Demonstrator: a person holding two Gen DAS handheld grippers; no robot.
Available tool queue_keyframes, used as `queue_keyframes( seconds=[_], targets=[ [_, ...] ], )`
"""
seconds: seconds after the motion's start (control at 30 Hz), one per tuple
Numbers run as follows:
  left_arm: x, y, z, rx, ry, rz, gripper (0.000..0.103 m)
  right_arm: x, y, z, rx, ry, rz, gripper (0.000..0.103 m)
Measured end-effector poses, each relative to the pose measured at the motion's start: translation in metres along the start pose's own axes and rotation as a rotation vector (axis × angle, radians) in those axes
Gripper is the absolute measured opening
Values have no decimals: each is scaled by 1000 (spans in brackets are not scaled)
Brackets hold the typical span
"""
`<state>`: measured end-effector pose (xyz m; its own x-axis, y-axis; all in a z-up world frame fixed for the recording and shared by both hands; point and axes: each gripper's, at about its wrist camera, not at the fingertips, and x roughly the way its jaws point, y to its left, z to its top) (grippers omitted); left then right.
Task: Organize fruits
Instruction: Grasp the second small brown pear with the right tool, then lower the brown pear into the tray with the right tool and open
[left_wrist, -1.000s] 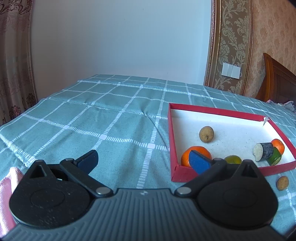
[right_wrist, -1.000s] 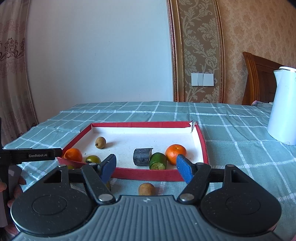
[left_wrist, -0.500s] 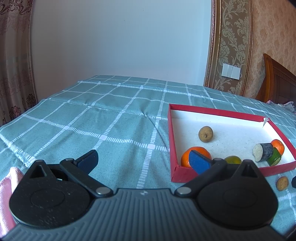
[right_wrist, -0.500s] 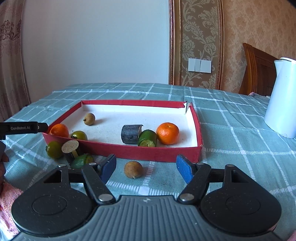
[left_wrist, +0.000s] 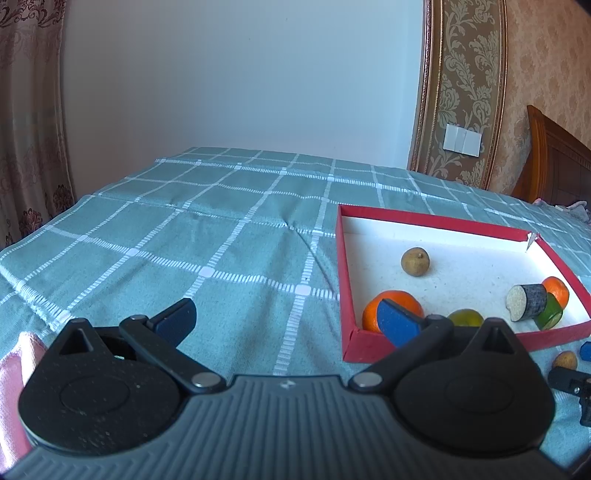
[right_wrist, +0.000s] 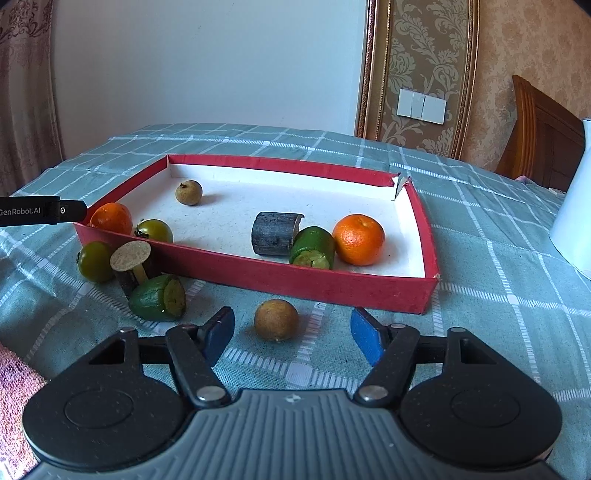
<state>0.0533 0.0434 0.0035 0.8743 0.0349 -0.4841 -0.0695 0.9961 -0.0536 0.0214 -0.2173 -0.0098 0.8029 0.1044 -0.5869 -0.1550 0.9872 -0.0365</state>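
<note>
Table: one, under a teal cloth (right_wrist: 480, 266) with a white grid; everything stands on it.
Room: pale wall behind, a patterned curtain (left_wrist: 29, 110) at the left, gold-framed damask wallpaper with one switch plate (right_wrist: 421, 104) at the right, one dark wooden headboard or chair back (right_wrist: 543, 147).
Kettle: one white body (right_wrist: 576, 221) at the right edge of the right wrist view, well apart from the tray.
Tray: one red-walled box (right_wrist: 295, 284) with a white floor, one far corner torn open.
Grippers: two. The left gripper (left_wrist: 286, 323) hangs over bare cloth beside the tray, jaws spread wide with nothing in them. The right gripper (right_wrist: 291, 334) is low over the cloth in front of the tray, jaws closing, pads not yet touching the fruit between them.
Oranges: two, both in the tray, one (right_wrist: 358, 239) at the near right, one (right_wrist: 110, 218) in the near left corner.
Dark cut cylinders: two, one (right_wrist: 275, 233) in the tray touching a green piece, one (right_wrist: 131, 258) outside by the left corner.
Green cut pieces: two, one (right_wrist: 314, 247) in the tray, one (right_wrist: 157, 298) outside.
Green round fruits: two, one (right_wrist: 155, 230) inside, one (right_wrist: 94, 261) outside.
Small brown fruits: two, one (right_wrist: 188, 192) deep in the tray, one (right_wrist: 276, 319) on the cloth just before the tray's front wall, between the right gripper's fingers.
</note>
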Motion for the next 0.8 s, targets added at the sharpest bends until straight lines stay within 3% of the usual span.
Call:
queue_keyframes(
  seconds=[0.1,0.2,0.43,0.63,0.8],
  targets=[
    [0,0,0,0,0,0,103,6,0,1,7,15,24,33],
    [0,0,0,1,0,0,103,8,2,1,3,10,21,25],
    [0,0,0,1,0,0,103,-6,-2,3,21,-55,10,25],
    [0,0,0,1,1,0,103,-12,-31,26,110,-137,-43,25],
    [1,0,-1,-1,1,1,103,7,-57,38,190,-127,-55,26]
  ],
)
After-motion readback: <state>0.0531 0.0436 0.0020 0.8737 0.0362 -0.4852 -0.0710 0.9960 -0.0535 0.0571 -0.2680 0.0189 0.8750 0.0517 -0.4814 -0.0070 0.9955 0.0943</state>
